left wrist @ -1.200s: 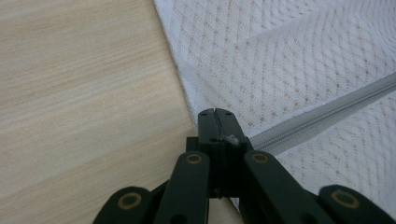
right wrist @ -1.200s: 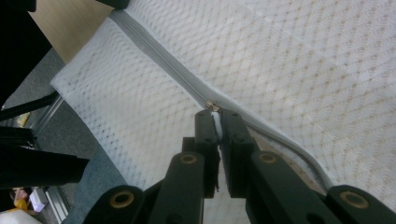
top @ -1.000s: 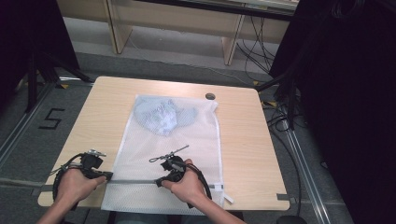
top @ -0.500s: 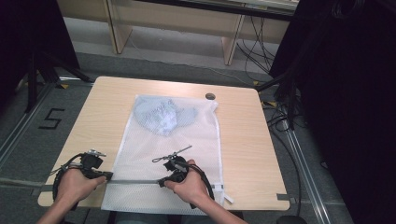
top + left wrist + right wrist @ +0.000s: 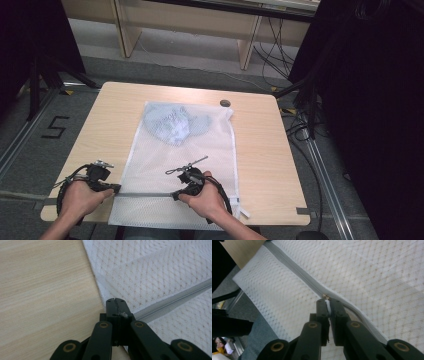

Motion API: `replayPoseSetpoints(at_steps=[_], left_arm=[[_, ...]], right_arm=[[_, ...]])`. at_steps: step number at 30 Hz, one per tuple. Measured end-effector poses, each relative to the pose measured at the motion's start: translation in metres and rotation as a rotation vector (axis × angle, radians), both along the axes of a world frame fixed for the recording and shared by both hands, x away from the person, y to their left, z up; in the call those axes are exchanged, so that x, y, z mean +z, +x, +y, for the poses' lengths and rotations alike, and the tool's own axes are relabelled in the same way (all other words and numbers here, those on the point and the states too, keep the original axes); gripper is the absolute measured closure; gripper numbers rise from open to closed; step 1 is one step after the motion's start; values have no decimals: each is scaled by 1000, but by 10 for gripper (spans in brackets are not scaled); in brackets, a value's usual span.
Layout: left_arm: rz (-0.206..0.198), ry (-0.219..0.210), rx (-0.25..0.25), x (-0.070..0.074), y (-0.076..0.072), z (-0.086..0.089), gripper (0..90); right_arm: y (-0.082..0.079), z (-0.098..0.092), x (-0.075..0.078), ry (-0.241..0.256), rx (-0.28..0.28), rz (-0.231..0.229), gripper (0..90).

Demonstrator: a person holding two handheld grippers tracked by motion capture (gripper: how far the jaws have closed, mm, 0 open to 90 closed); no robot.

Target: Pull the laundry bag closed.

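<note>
tools (image 5: 116, 188) on white mesh bag (image 5: 200, 145)

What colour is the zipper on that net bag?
Grey. The zipper runs as a pale grey strip across the white mesh bag; the left gripper view shows it best.
</note>
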State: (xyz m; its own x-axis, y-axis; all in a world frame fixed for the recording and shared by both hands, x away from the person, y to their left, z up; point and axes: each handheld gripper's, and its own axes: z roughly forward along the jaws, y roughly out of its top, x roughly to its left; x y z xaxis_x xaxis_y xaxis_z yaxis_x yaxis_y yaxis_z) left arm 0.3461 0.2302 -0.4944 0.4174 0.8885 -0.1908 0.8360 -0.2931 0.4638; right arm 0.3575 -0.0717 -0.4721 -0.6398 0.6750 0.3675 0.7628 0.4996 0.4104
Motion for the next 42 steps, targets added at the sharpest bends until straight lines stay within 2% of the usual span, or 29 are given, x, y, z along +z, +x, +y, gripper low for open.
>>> replayPoseSetpoints(at_steps=[13,15,16,20,22,24,25,28,30,35,37,39,42], left_arm=[[-2,0,0,0,0,0,899],[-2,2,-3,0,0,0,899],[-2,2,-2,0,0,0,899],[-5,2,-3,0,0,0,899],[-4,-4,-14,-1,0,0,899],[-15,-11,11,-2,0,-2,899],[-7,-7,-10,-1,0,0,899],[-4,-4,-14,-1,0,0,899],[-16,-11,11,-2,0,-2,899],[-15,-11,10,-2,0,-1,899],[-4,-3,-16,-1,0,0,899],[-15,-11,8,-2,0,-1,899],[-15,-9,11,-2,0,-2,899]], right_arm=[[1,-7,1,-7,-10,10,869],[1,-9,0,-5,4,-4,869],[0,-9,1,-9,-27,21,869],[0,-11,1,1,-16,2,869],[0,-13,1,3,-18,10,869],[0,-14,1,-3,-17,7,869],[0,-15,1,1,-19,12,869],[0,-17,1,4,-20,5,869],[0,-19,1,-5,-29,8,869],[-1,-22,1,-4,-30,6,869],[-1,-24,1,-1,-28,9,869],[-1,-25,1,-4,-40,12,869],[-1,-27,2,-9,-43,10,869]])
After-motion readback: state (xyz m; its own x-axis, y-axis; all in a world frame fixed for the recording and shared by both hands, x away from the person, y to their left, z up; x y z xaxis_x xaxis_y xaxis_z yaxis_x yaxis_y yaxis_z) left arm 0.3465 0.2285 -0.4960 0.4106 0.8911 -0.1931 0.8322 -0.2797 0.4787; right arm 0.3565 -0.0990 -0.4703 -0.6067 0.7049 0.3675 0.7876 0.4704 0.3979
